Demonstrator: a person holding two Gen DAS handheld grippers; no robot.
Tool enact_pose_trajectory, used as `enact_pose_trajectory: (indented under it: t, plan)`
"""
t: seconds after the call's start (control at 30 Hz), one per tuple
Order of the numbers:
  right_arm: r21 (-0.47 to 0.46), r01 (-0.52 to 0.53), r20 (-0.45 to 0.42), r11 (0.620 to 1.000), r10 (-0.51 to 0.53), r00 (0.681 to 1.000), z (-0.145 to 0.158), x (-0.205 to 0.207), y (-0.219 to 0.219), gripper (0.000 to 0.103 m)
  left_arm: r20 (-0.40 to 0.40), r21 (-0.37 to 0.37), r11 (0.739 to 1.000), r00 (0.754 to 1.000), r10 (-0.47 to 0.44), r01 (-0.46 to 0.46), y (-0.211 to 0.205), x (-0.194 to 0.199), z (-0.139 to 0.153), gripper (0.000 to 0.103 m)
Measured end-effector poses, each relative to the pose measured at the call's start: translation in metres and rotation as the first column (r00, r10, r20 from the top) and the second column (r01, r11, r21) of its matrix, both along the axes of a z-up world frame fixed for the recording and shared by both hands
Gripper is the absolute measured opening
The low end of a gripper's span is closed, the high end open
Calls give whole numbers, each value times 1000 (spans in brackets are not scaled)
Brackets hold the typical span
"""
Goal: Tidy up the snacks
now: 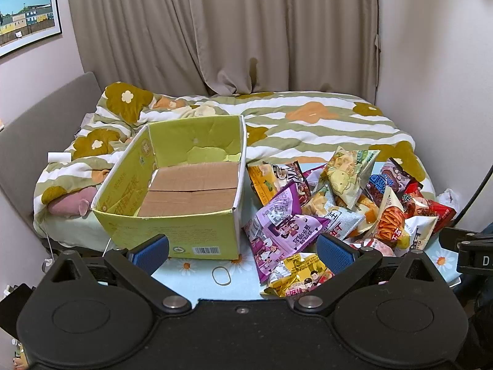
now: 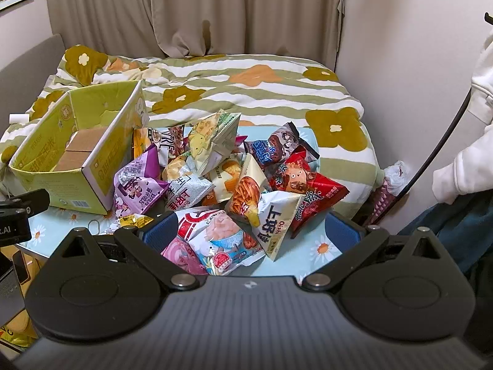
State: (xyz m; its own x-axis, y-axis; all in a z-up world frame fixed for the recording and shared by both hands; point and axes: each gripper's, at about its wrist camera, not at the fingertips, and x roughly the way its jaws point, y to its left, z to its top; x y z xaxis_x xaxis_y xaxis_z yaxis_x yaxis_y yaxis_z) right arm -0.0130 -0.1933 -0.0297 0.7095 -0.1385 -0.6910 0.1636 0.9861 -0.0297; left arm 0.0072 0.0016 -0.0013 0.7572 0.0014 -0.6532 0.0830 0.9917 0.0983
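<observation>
A pile of snack bags (image 1: pixel 345 203) lies on a small table with a light blue daisy cloth (image 1: pixel 191 280); the pile also shows in the right wrist view (image 2: pixel 234 185). An open yellow-green cardboard box (image 1: pixel 178 185) stands left of the pile, with nothing in it; it also shows in the right wrist view (image 2: pixel 77 151). My left gripper (image 1: pixel 243 252) is open and holds nothing, in front of the box and a purple bag (image 1: pixel 283 231). My right gripper (image 2: pixel 251 231) is open and holds nothing, its jaws either side of a pink and white shrimp-chip bag (image 2: pixel 215 240) without gripping it.
A rubber band (image 1: pixel 221 275) lies on the cloth by the box. Behind the table is a bed with a flowered quilt (image 1: pixel 308 123), curtains and walls. A person in a white sleeve (image 2: pixel 468 141) stands at the right, with a black cable (image 2: pixel 437 145).
</observation>
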Motion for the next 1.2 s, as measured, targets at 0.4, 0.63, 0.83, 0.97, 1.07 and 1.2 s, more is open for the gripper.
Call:
enact_pose_trajectory:
  t: [0.4,0.63,0.83,0.97,1.07,1.2]
  plan:
    - [-2,-1,-3,1000,1,1000,0,2,-1,103,-11,-3,1000,1000,-7,7,-3,5,-4,103]
    - [-3,0,-5,1000,0,1000,-2,5,0,103,-7,2,1000,1000,-8,8,-4,5,-4,103]
    - [-3,0,-5,1000,0,1000,-3,6,0,103,-9,-1,1000,1000,-10,10,-4,6,-4,103]
    - [-3,-1,-6,1000,1,1000,-3,5,-1,103,-11,-3,1000,1000,-12,12,-3,5,-3,103]
    - [-3,-1,-6,1000,1,1000,-3,5,-1,103,-11,-2,1000,1000,-12,12,-3,6,-3,103]
    - [-2,0,-5,1000,0,1000,-3,6,0,103,-10,-2,1000,1000,-11,11,-4,6,-3,103]
